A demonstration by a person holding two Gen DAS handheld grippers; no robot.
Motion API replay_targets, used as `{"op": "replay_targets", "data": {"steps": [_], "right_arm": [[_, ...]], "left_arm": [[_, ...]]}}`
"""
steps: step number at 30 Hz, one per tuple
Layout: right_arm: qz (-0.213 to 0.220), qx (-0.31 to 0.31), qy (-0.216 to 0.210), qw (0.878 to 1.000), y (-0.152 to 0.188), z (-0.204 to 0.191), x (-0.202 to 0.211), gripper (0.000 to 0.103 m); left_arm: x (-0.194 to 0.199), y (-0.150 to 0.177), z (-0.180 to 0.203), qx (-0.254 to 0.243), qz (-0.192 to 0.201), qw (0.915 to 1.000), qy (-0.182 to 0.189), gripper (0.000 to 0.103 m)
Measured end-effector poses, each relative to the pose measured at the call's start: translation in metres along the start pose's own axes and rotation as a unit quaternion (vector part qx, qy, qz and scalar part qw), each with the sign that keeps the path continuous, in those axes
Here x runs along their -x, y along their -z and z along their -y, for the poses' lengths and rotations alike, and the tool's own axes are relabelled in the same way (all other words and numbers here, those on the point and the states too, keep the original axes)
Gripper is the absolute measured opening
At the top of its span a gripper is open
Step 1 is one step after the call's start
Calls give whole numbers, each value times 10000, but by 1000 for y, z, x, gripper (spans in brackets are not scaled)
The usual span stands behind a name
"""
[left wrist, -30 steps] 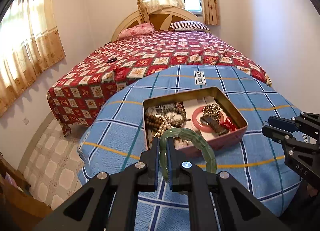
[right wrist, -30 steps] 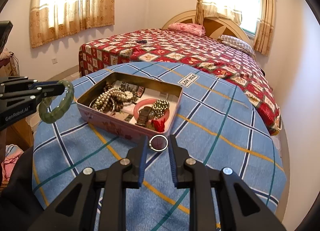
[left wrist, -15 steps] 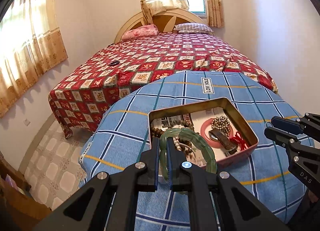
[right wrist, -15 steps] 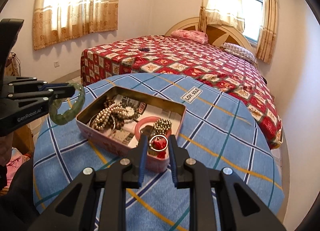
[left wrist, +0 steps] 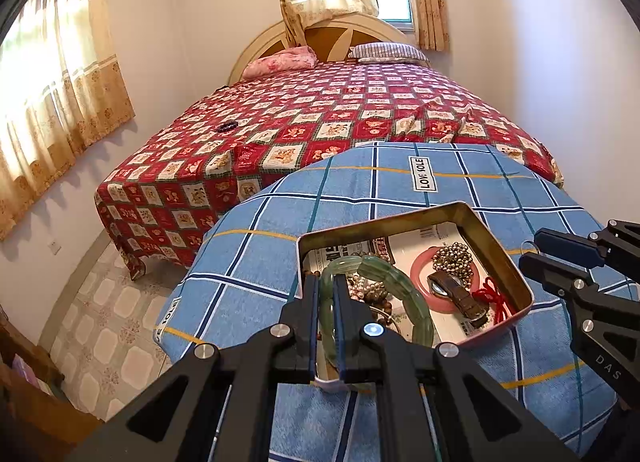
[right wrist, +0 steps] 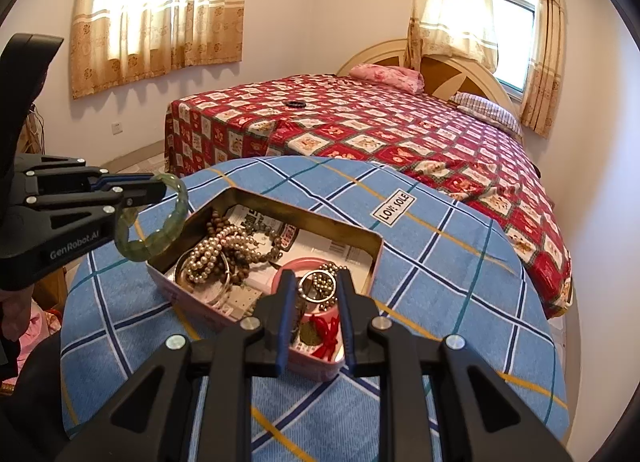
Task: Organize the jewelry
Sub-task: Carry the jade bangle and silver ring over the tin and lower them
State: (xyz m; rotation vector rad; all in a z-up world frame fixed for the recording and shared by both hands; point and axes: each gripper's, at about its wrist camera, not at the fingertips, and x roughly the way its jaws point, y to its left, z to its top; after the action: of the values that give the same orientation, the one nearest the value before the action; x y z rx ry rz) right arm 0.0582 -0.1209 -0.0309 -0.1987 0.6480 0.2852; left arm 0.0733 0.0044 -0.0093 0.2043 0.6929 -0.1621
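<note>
My left gripper (left wrist: 325,286) is shut on a green jade bangle (left wrist: 396,278), which hangs over the near left corner of the open pink tin (left wrist: 496,258). The right wrist view shows that gripper (right wrist: 156,188) and the bangle (right wrist: 160,238) at the tin's left end. My right gripper (right wrist: 316,282) is shut on a thin metal ring (right wrist: 318,271), held above the tin's near end (right wrist: 304,218). Inside lie a pearl necklace (right wrist: 208,254), a pink bangle (left wrist: 420,266), gold beads (left wrist: 454,258), a brown-strapped watch (left wrist: 460,294) and a red knot (left wrist: 492,294).
The tin rests on a round table under a blue checked cloth (left wrist: 360,198). Behind it stands a bed with a red patterned cover (left wrist: 360,110) and a dark bracelet (left wrist: 226,127) lying on it. Tiled floor drops away on the left.
Both grippers have moved forward toward the tin. The bangle now hangs over the tin's corner, and the ring has gone from above the cloth to above the tin's contents.
</note>
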Motion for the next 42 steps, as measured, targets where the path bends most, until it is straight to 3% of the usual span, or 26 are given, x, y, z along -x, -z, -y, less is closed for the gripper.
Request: {"op": "replay_targets", "data": {"steps": [42], "right_arm": [[-284, -12, -29, 9996, -12, -2, -54, 23]], "left_arm": [[-59, -3, 5, -147, -450, 9989, -43, 6]]}}
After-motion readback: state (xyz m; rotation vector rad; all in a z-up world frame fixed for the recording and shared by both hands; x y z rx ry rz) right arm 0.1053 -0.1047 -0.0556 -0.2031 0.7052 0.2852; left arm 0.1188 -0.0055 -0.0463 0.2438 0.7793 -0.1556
